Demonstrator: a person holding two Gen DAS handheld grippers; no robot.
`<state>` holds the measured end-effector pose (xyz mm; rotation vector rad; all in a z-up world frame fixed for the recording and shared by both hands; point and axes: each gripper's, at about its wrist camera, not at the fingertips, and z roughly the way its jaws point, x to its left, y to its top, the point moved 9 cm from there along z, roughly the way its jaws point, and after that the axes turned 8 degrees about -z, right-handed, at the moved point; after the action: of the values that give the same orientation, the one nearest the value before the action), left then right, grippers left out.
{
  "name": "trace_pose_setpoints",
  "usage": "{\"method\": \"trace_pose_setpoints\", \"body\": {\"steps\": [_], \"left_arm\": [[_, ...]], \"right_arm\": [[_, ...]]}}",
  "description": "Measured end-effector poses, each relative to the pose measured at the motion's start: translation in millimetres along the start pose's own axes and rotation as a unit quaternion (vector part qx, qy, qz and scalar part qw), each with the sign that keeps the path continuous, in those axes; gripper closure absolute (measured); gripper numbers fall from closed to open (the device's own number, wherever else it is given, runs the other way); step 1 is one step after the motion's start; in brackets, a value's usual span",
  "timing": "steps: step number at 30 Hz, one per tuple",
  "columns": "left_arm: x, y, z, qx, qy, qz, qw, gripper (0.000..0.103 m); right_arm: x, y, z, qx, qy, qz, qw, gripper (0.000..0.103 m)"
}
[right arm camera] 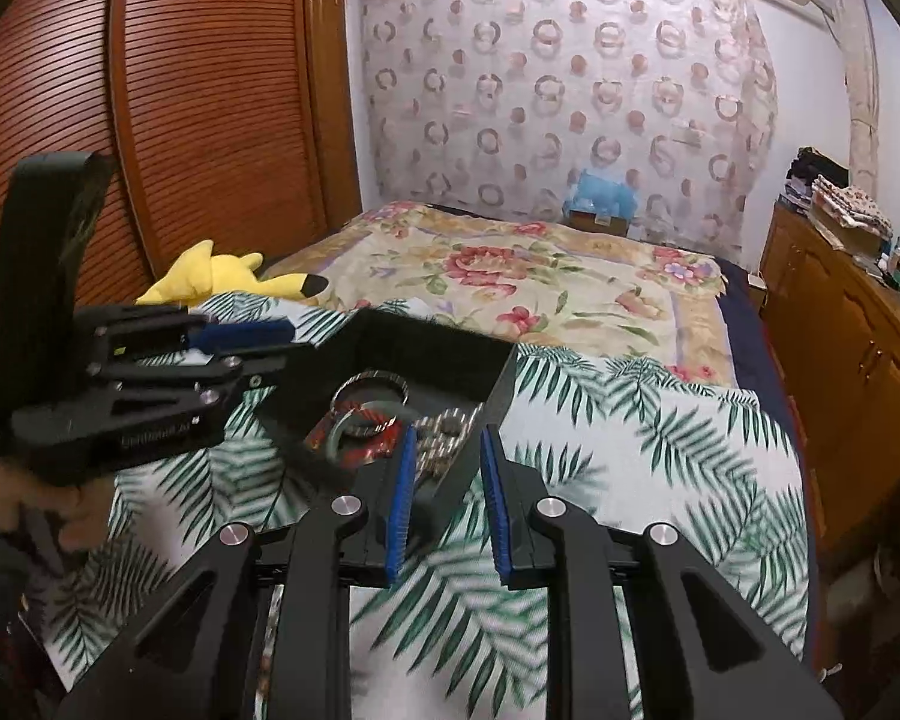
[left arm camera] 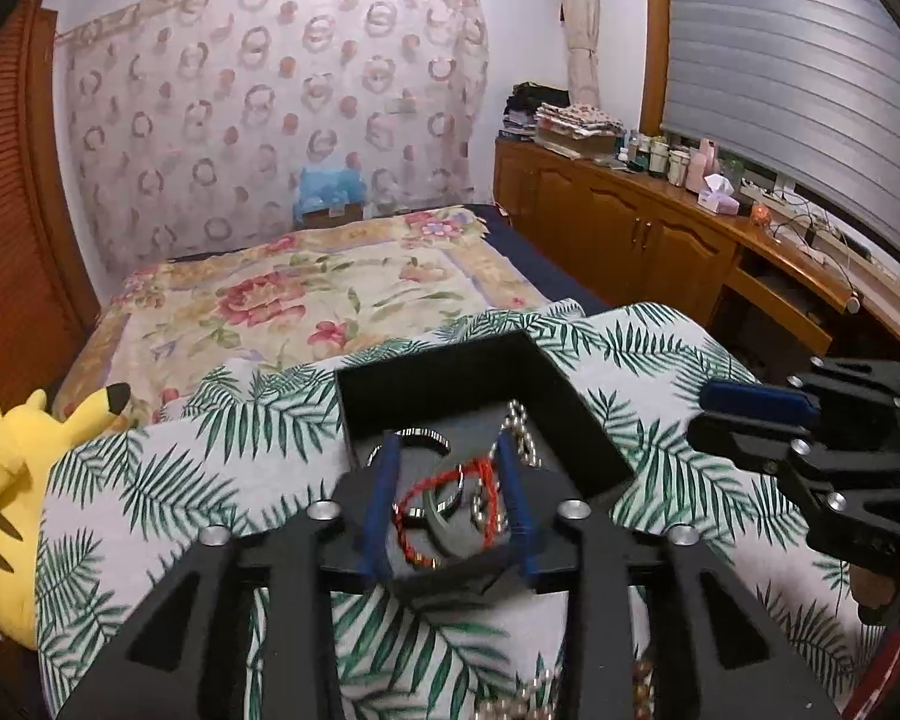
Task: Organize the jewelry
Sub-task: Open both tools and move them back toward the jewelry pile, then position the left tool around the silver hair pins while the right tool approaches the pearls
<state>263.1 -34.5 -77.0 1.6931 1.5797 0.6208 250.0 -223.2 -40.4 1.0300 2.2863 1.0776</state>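
Note:
A black open jewelry box (left arm camera: 546, 372) (right arm camera: 426, 336) sits on a palm-leaf cloth. Inside lie a red braided bracelet (left arm camera: 432, 483) (right arm camera: 360, 420), silver bangles (left arm camera: 420, 435) (right arm camera: 369, 381) and a silver bead chain (left arm camera: 519, 426) (right arm camera: 444, 429). My left gripper (left arm camera: 450, 450) is open, its blue pads straddling the box's near corner over the red bracelet. My right gripper (right arm camera: 450, 444) is open, its fingertips at the box's near right wall, nothing between them. Each gripper shows in the other's view: the right (left arm camera: 756, 402), the left (right arm camera: 240, 336).
More beads (left arm camera: 546, 696) lie on the palm-leaf cloth (left arm camera: 630, 336) (right arm camera: 660, 432) near my left gripper's base. A yellow plush toy (left arm camera: 6, 480) (right arm camera: 222, 273) lies to the left. A floral bedspread (right arm camera: 510, 264) lies behind; wooden cabinets (left arm camera: 630, 222) stand at right.

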Motion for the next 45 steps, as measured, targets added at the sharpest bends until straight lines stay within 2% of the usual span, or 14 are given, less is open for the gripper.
{"method": "trace_pose_setpoints", "body": {"steps": [4, 6, 11, 14, 19, 23, 25, 27, 35, 45], "left_arm": [[5, -23, -16, 0.005, 0.002, -0.003, 1.0000, 0.064], [2, -34, -26, 0.007, -0.002, -0.006, 1.0000, 0.055], [7, -65, -50, 0.008, 0.008, -0.004, 0.9999, 0.049], [9, -77, -61, 0.007, 0.013, -0.007, 0.9999, 0.039], [11, -100, -73, 0.016, 0.014, -0.012, 0.9997, 0.035], [10, -112, -85, 0.015, 0.020, -0.012, 0.9996, 0.028], [10, -116, -87, 0.020, 0.018, -0.015, 0.9995, 0.028], [6, -121, -88, 0.030, 0.019, -0.008, 0.9993, 0.027], [-21, -140, -95, 0.059, 0.002, 0.008, 0.9982, 0.026], [-46, -163, -71, 0.104, -0.019, 0.010, 0.9943, 0.026]], "right_arm": [[14, -24, -17, -0.005, 0.007, 0.006, 1.000, 0.079], [23, -37, -25, -0.005, 0.012, 0.011, 1.000, 0.079], [38, -61, -36, 0.002, 0.007, 0.006, 1.000, 0.079], [45, -73, -42, 0.006, 0.004, 0.004, 1.000, 0.079], [52, -92, -44, 0.019, 0.004, 0.002, 1.000, 0.079], [53, -107, -42, 0.030, -0.002, 0.002, 1.000, 0.078], [54, -112, -41, 0.036, -0.004, 0.002, 0.999, 0.076], [54, -117, -39, 0.039, -0.003, 0.000, 0.999, 0.067], [50, -129, -33, 0.054, 0.005, 0.010, 0.998, 0.067], [52, -132, -33, 0.055, 0.008, 0.012, 0.998, 0.067]]}}
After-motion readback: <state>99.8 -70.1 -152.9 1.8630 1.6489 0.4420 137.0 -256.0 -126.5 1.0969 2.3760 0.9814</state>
